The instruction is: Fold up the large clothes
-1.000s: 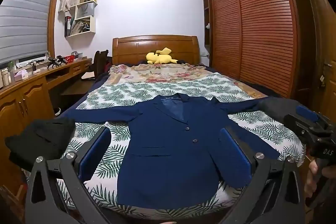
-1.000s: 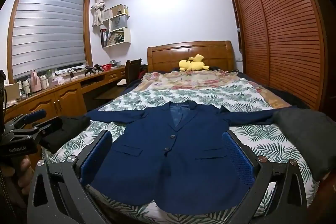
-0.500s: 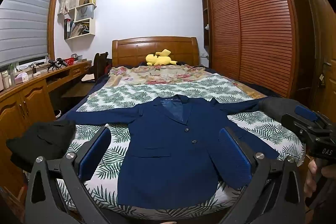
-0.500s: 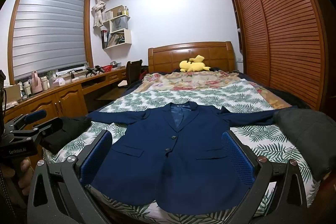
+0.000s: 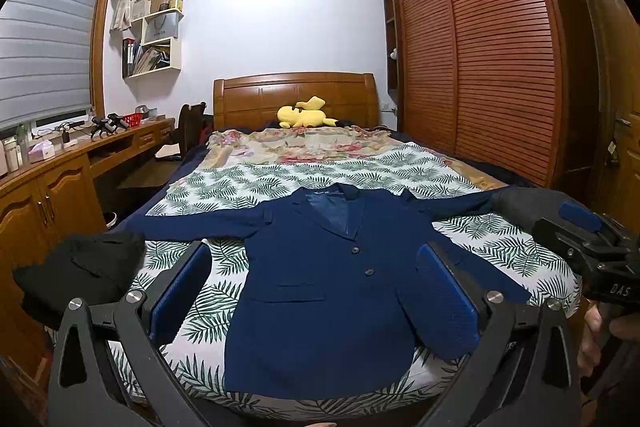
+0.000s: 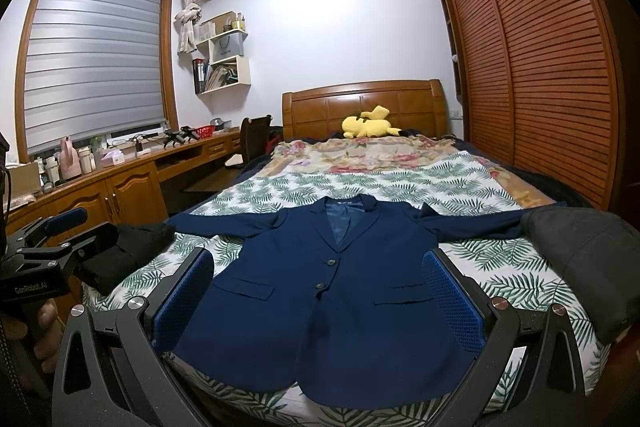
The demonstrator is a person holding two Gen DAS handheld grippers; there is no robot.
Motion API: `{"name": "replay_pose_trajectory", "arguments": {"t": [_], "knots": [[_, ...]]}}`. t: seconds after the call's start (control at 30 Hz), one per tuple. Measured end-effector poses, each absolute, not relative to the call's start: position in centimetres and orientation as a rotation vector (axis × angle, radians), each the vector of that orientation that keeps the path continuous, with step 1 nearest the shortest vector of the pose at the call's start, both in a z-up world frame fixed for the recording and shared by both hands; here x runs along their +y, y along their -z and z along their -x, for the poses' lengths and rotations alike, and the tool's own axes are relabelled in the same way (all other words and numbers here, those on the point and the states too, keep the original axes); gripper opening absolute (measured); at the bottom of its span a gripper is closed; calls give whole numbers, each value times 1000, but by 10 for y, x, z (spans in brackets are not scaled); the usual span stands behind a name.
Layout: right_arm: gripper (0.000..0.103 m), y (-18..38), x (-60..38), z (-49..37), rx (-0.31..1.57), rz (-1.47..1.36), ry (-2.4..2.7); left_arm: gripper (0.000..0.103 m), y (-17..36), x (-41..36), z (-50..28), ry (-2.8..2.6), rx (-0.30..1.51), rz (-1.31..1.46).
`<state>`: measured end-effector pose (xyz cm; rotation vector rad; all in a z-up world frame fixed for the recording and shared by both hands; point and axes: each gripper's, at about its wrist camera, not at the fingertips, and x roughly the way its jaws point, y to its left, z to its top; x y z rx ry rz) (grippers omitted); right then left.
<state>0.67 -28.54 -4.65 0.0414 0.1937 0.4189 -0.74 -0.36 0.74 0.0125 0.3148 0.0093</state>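
Observation:
A navy blue suit jacket [image 5: 320,291] [image 6: 332,299] lies face up and buttoned on the bed, collar away from me, both sleeves spread out sideways. My left gripper [image 5: 314,287] hovers open above the bed's foot edge, framing the jacket's lower half, with nothing between its blue pads [image 5: 448,303]. My right gripper [image 6: 318,291] is likewise open and holds nothing, held over the jacket's hem. Each gripper shows at the edge of the other's view, held by a hand.
A black folded garment [image 5: 84,271] sits at the bed's left corner and a dark grey one [image 6: 588,259] at the right corner. The leaf-print sheet [image 5: 280,183] covers the bed. A yellow plush toy [image 5: 304,113] lies by the headboard. A wooden desk [image 5: 48,179] runs left, wardrobe doors [image 5: 500,67] right.
Both views have tilted slightly upward, so the jacket sits a little lower in frame. The grippers stay open and the jacket has not moved.

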Motion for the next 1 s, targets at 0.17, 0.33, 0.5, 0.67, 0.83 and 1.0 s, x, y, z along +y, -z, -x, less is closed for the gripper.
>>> {"name": "replay_pose_trajectory", "arguments": {"t": [0.17, 0.33, 0.5, 0.67, 0.83, 1.0], "knots": [[103, 46, -286, -7, 193, -41, -417, 103, -8, -4, 8, -10, 316, -15], [103, 46, -285, -7, 198, -43, -416, 103, -9, -4, 10, -9, 316, -14], [103, 46, -285, -7, 203, -46, -417, 103, -8, -3, 9, -11, 319, -13], [103, 45, -284, -6, 204, -48, -418, 103, -7, -3, 9, -10, 319, -12], [103, 45, -285, -7, 203, -48, -418, 103, -9, -3, 9, -10, 317, -12], [103, 45, -285, -6, 201, -47, -418, 103, -9, -3, 10, -8, 311, -12]]}}
